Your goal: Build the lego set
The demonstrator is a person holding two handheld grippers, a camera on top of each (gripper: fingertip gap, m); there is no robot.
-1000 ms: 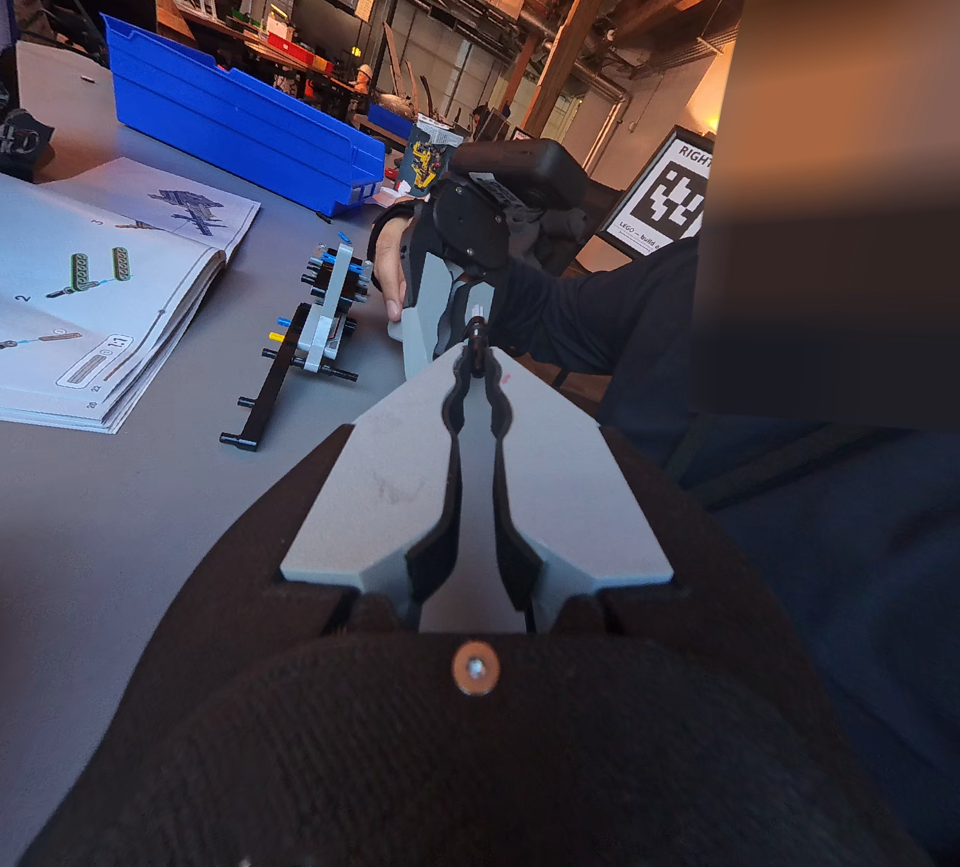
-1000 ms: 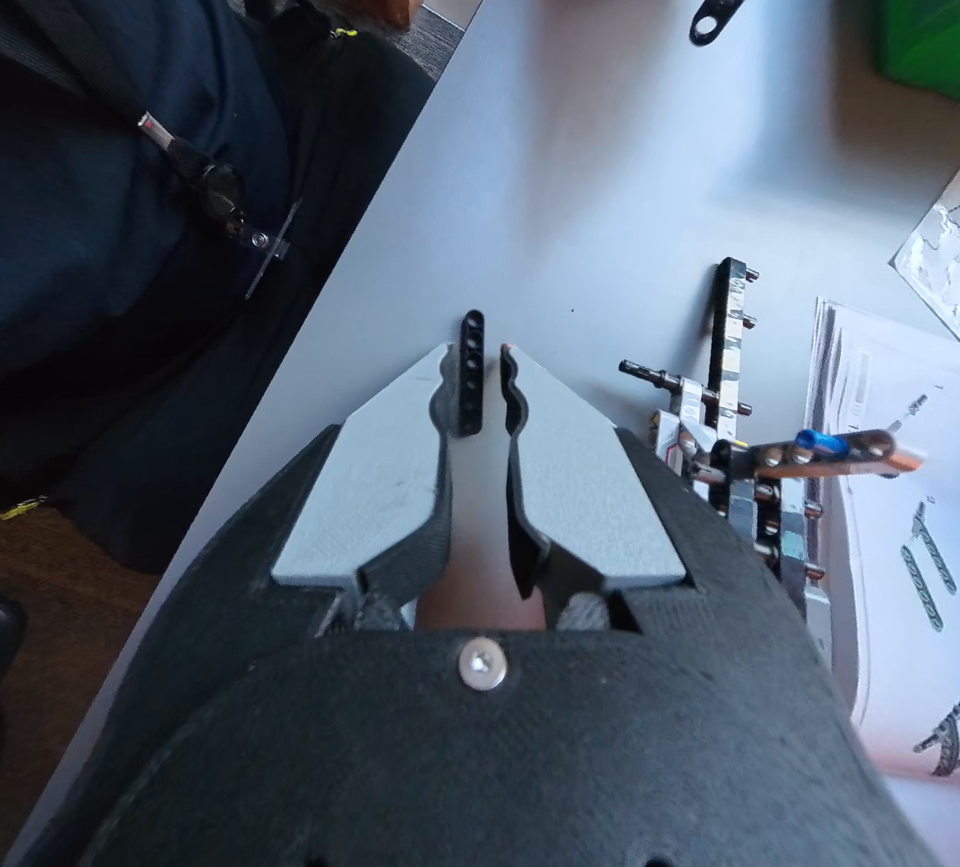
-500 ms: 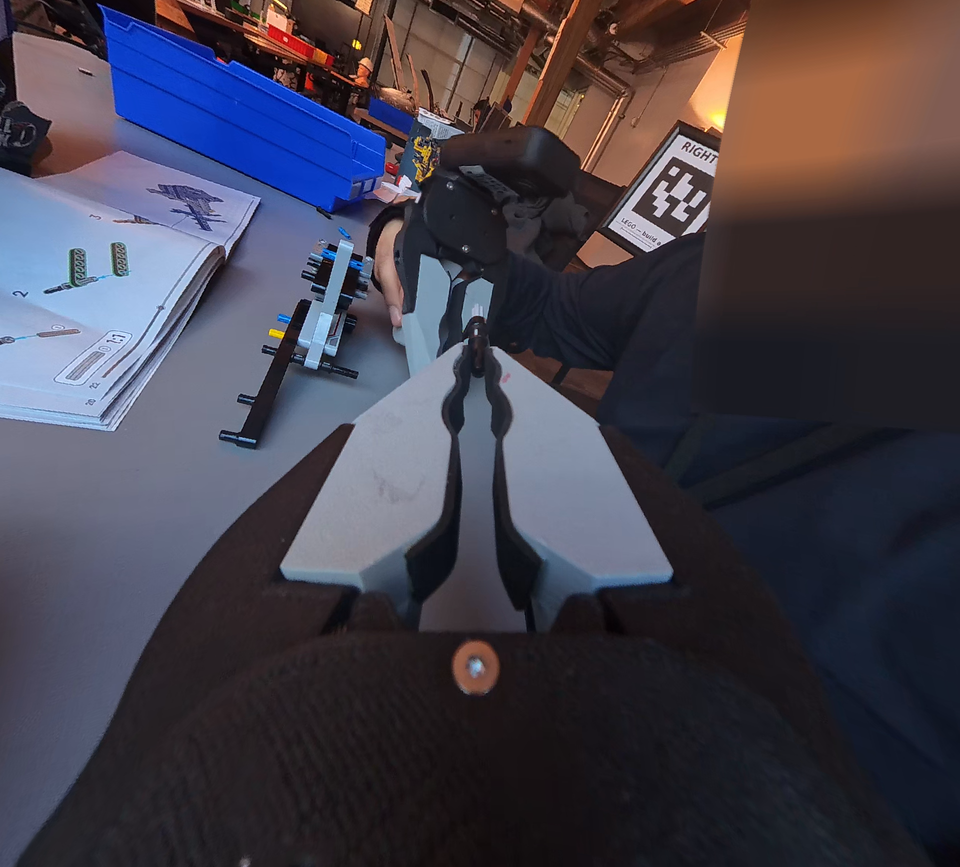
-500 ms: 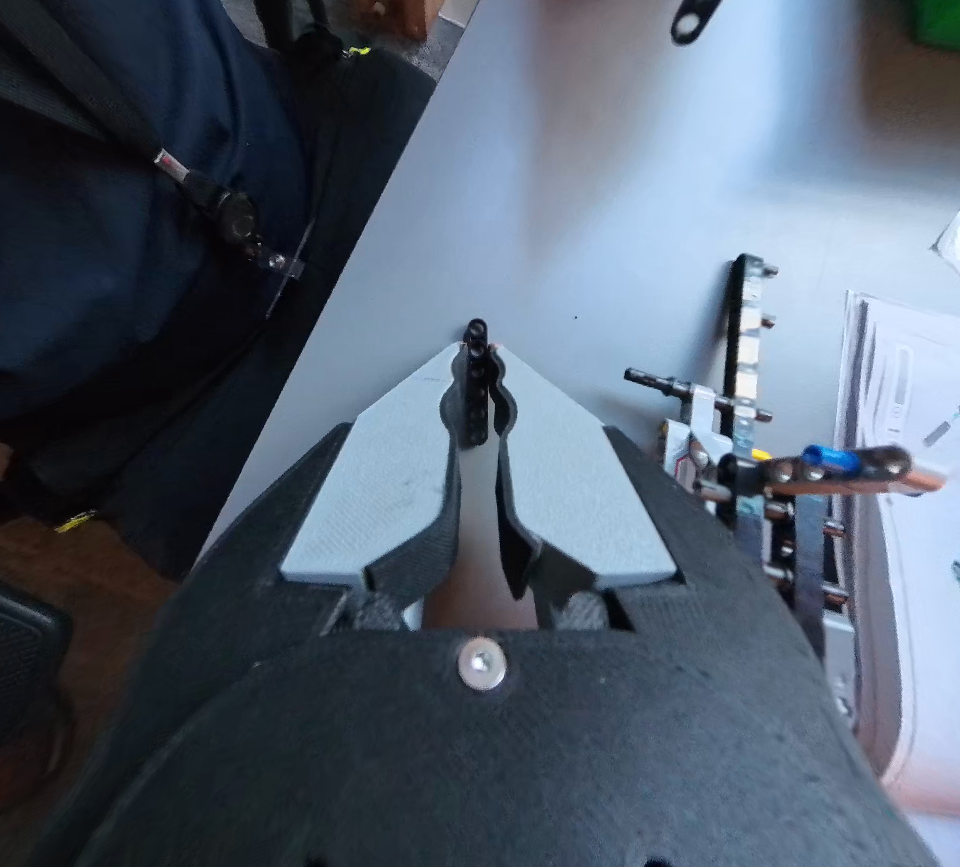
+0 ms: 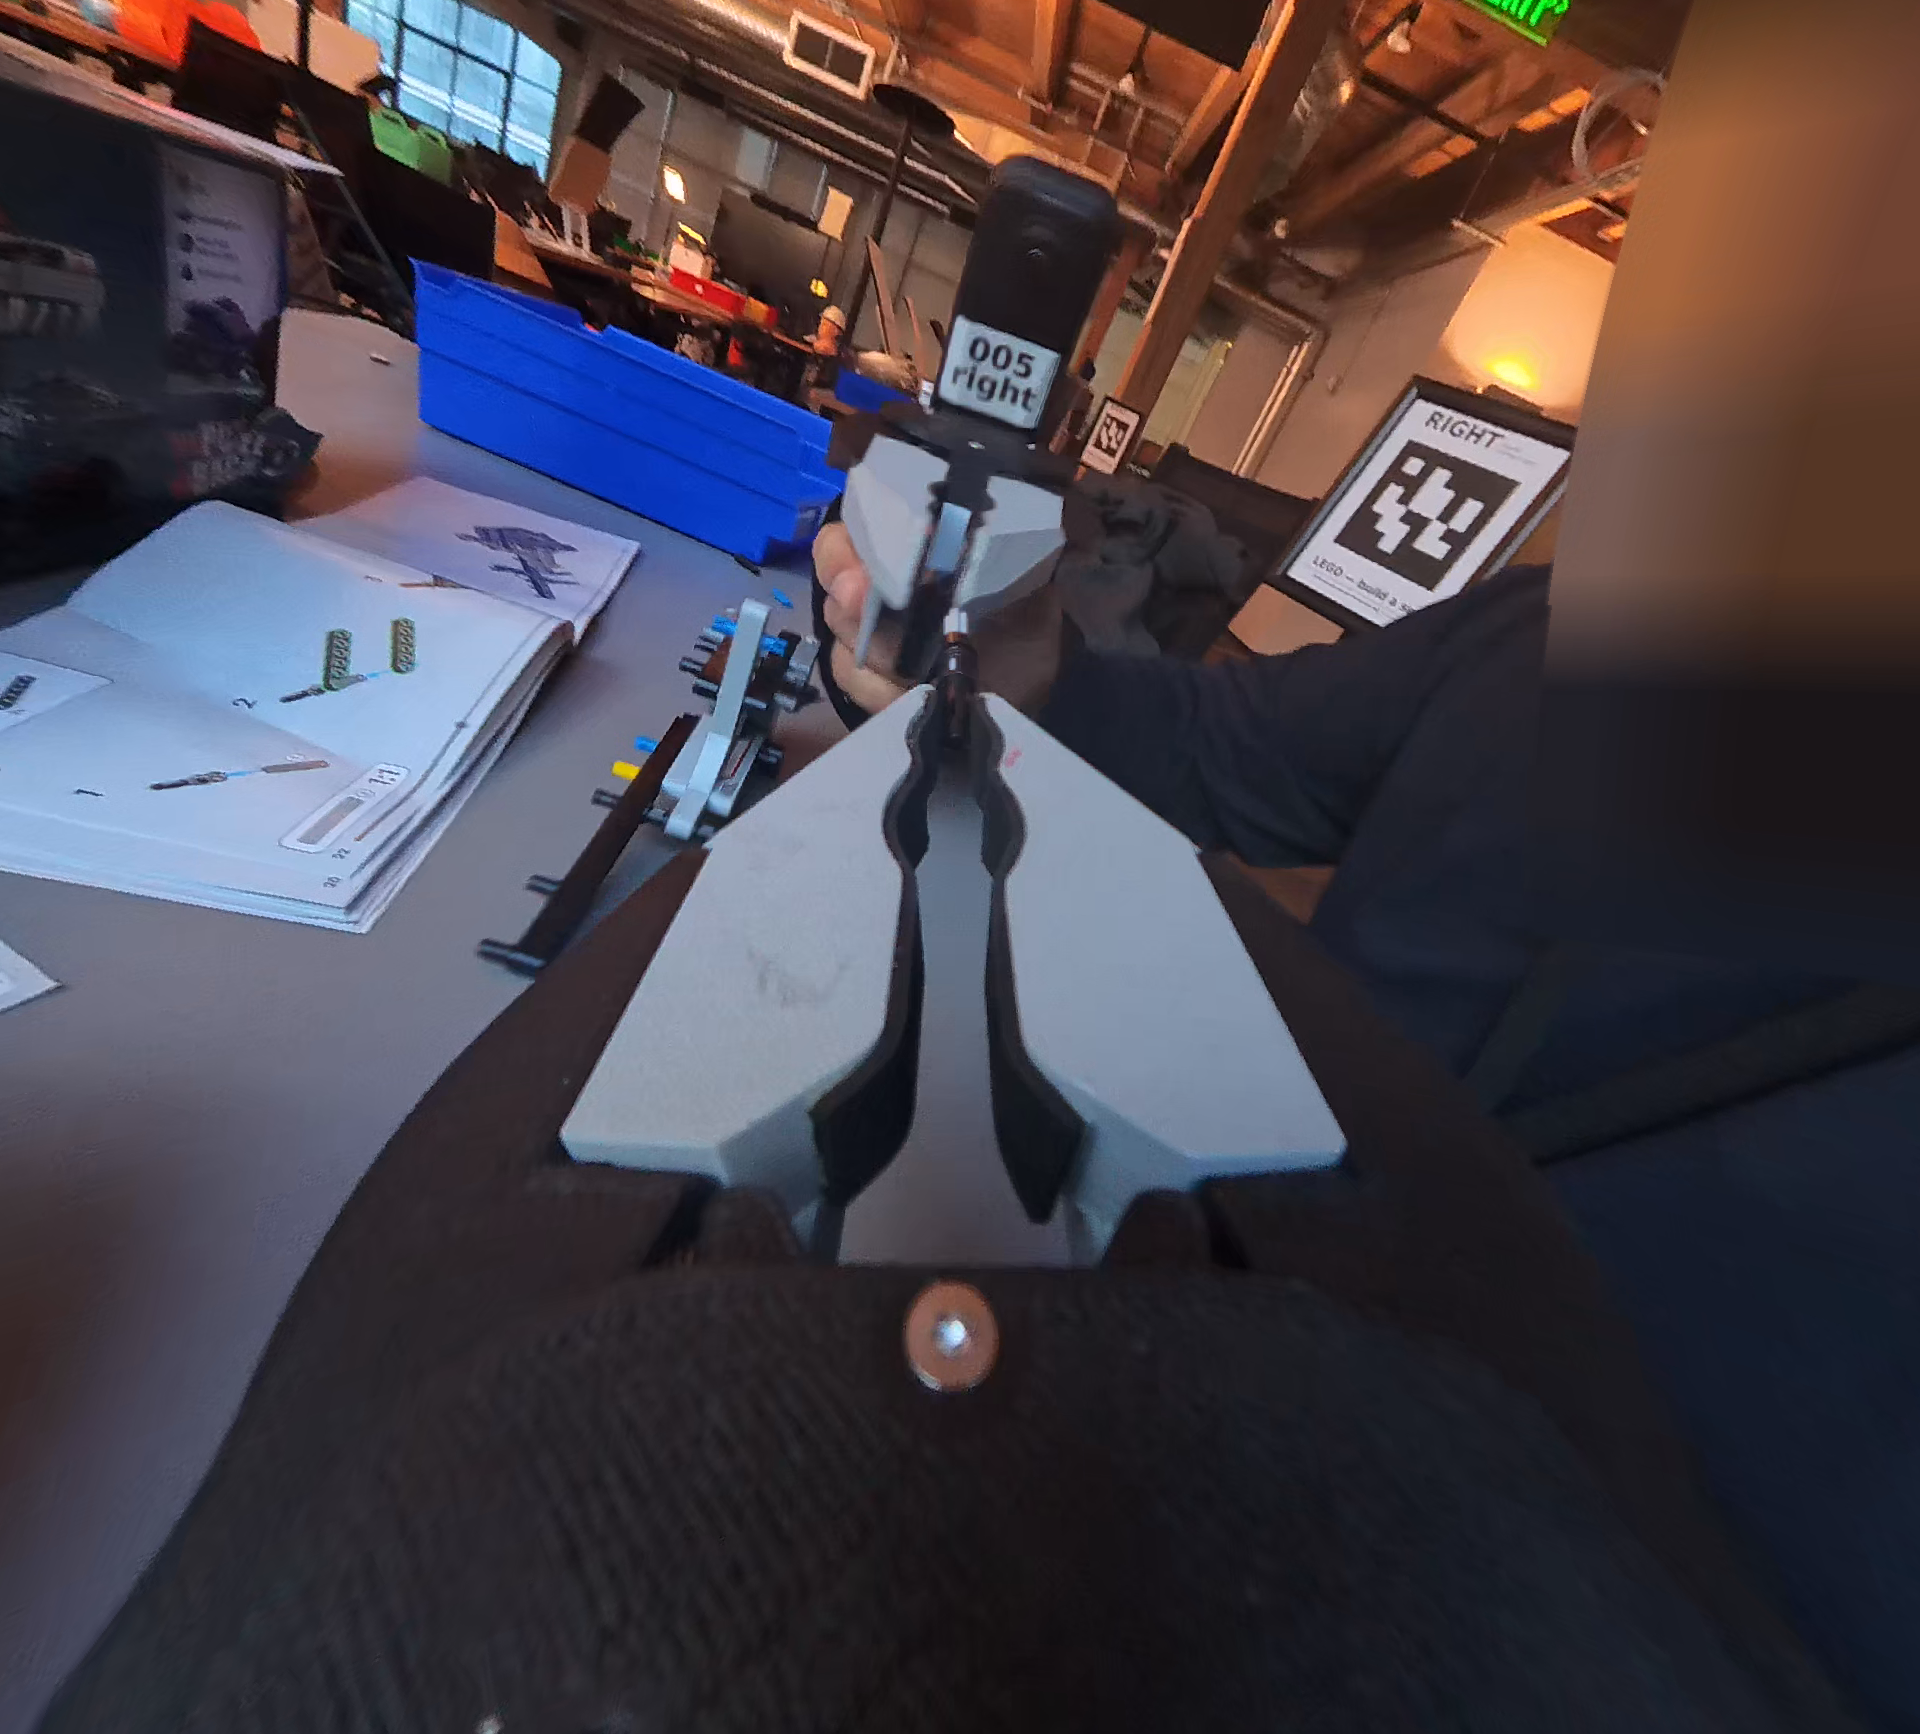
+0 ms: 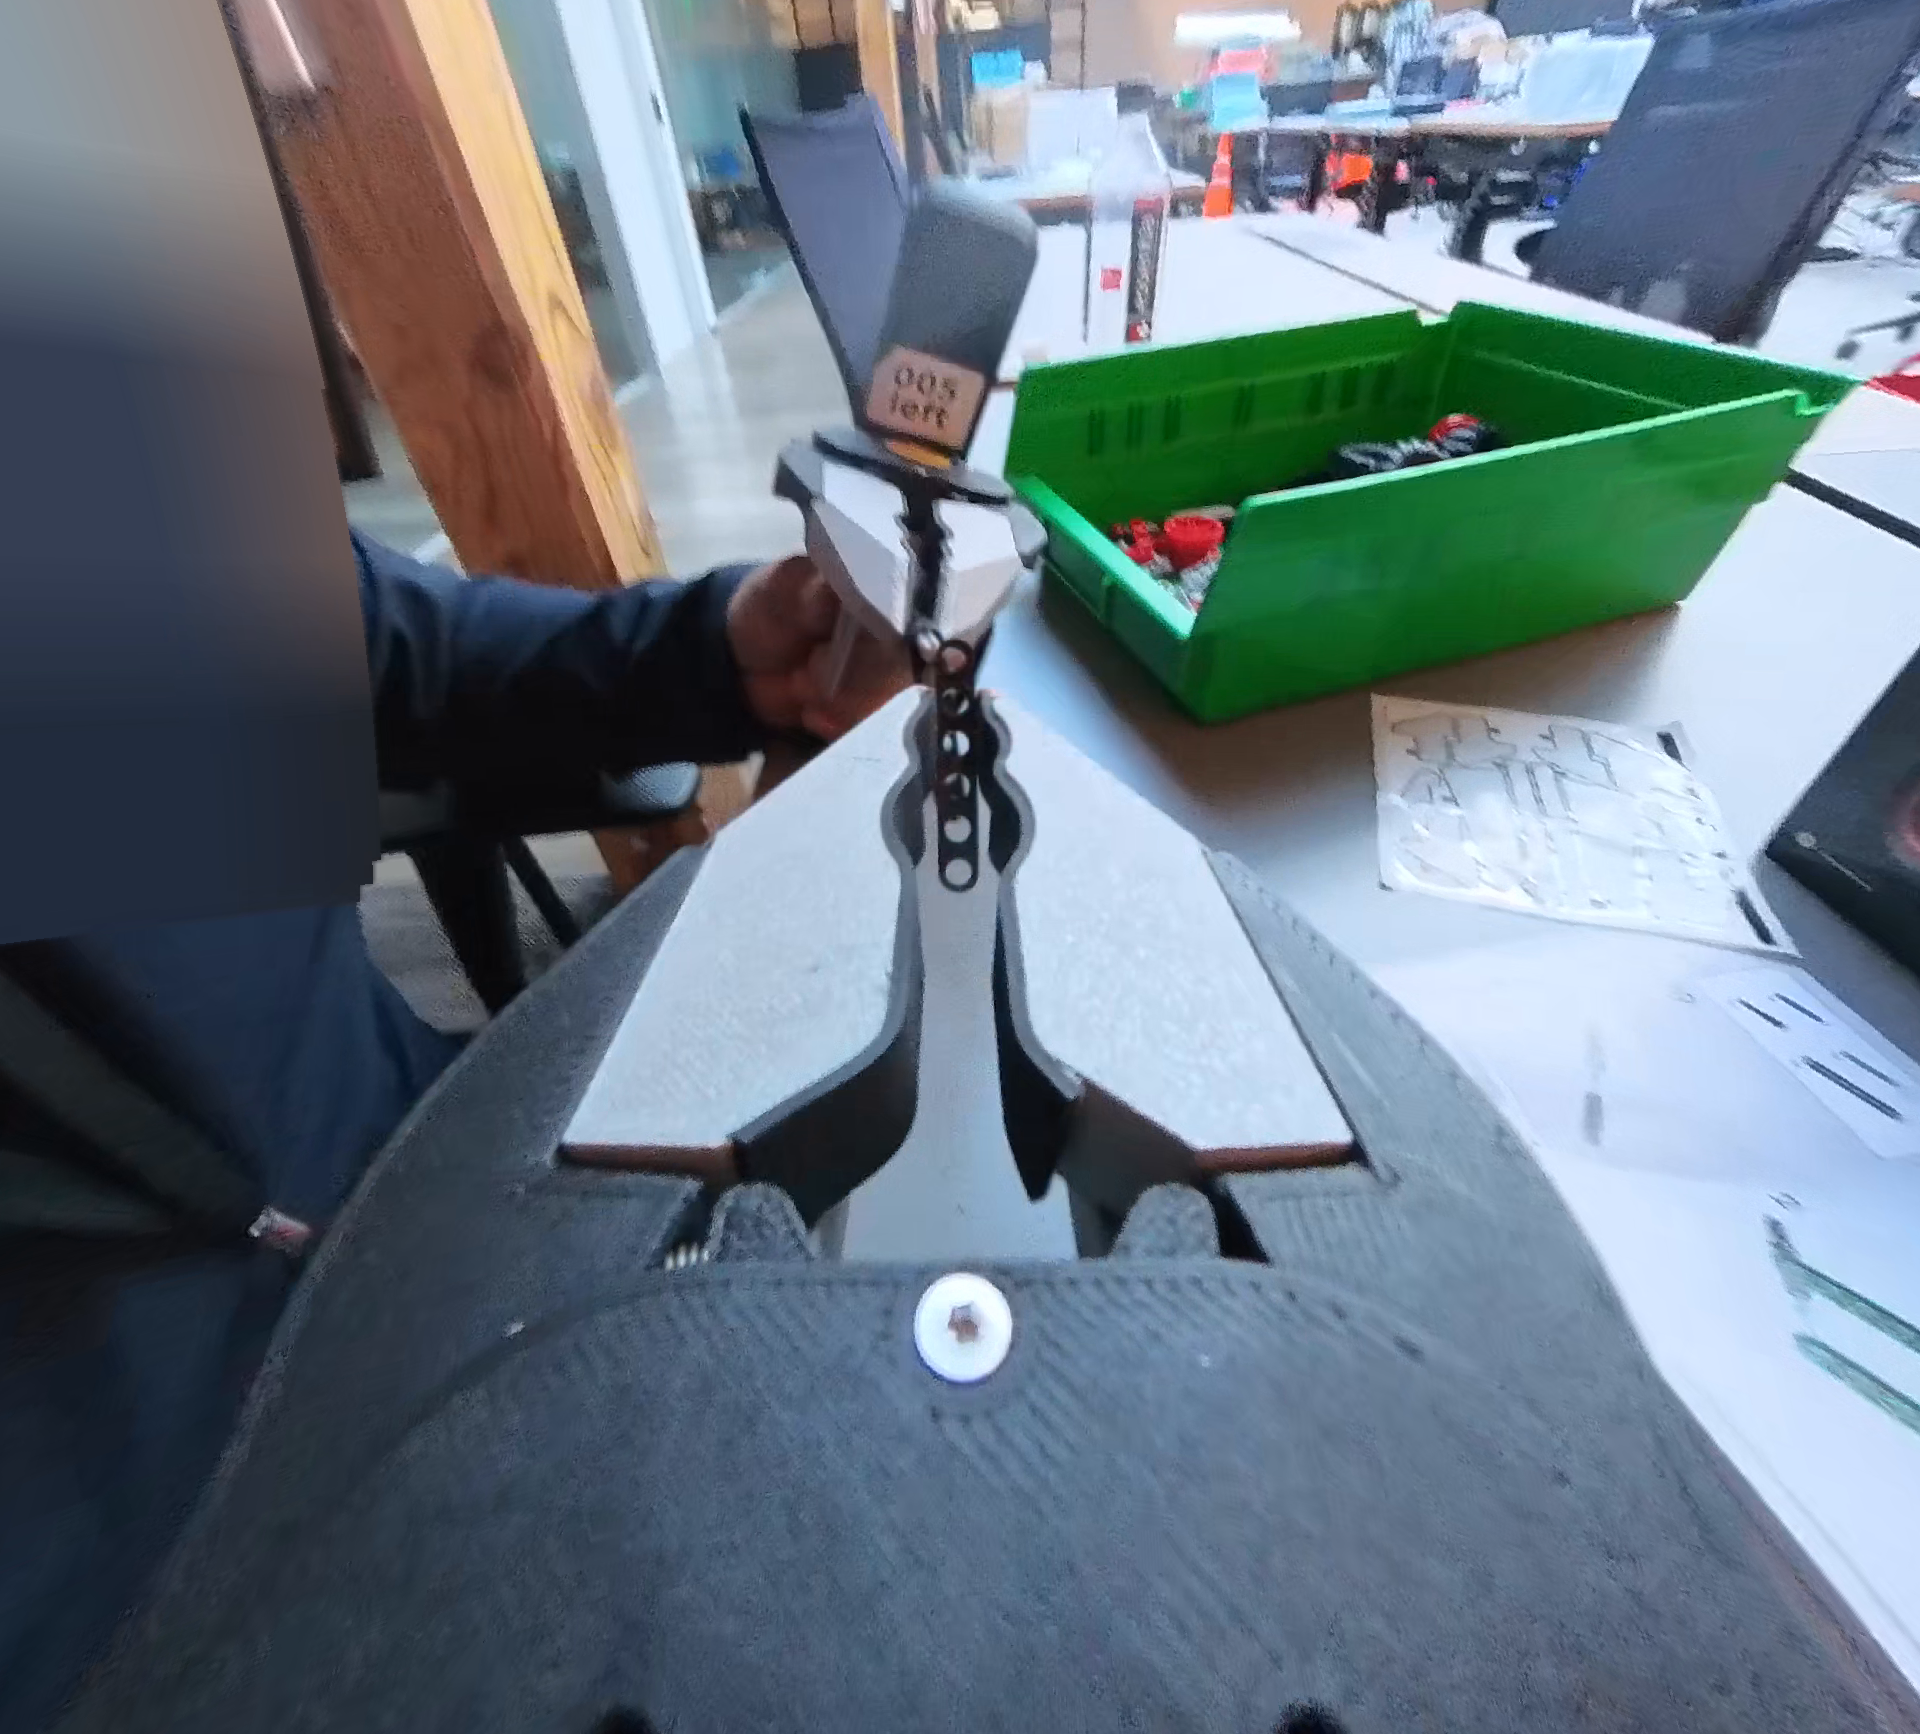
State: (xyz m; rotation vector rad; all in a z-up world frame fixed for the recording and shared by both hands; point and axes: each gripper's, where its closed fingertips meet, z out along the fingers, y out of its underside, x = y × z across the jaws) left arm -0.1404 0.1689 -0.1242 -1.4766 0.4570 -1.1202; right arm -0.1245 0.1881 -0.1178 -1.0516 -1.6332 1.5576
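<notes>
Now we hold both grippers tip to tip above the desk (image 5: 312,1040): right gripper (image 6: 954,728) fingers pinch the black holed beam (image 6: 956,801), left gripper (image 5: 951,713) fingers clamp a small pin (image 5: 952,645), likely to mate them. Meanwhile the half-built model (image 5: 717,728) waits beside the open manual (image 5: 312,676).

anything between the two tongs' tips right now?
Right wrist view: the black holed beam, clamped in the right tongs, spans to the left tongs, which pinch a small dark piece at its far end.
</notes>
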